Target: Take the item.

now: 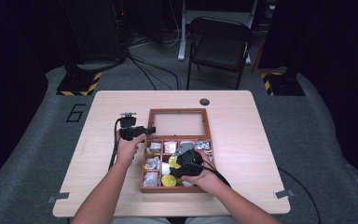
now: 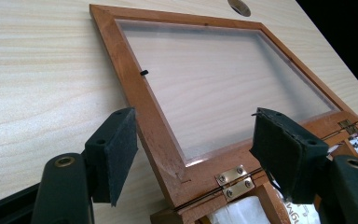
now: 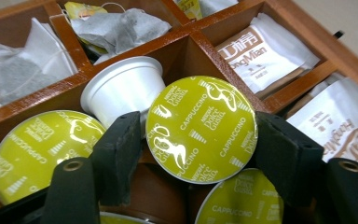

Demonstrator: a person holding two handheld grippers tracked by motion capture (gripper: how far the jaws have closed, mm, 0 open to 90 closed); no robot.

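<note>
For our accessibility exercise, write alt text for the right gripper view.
A yellow-lidded Dolce Gusto cappuccino capsule sits between the black jaws of the right hand-held gripper, inside a wooden compartment box. More capsules, one white and upturned, lie around it; neighbouring compartments hold tea bags and white sachets.

A recording studio or lab is being shown: dark curtains are hanging at the frame's edges, stand bases point(image 1: 79, 84) with hazard-striped tape are being seen at upper left and right, cables point(image 1: 149, 70) are trailing over grey carpet, and a folding chair point(image 1: 219, 44) is standing at top centre.
</note>
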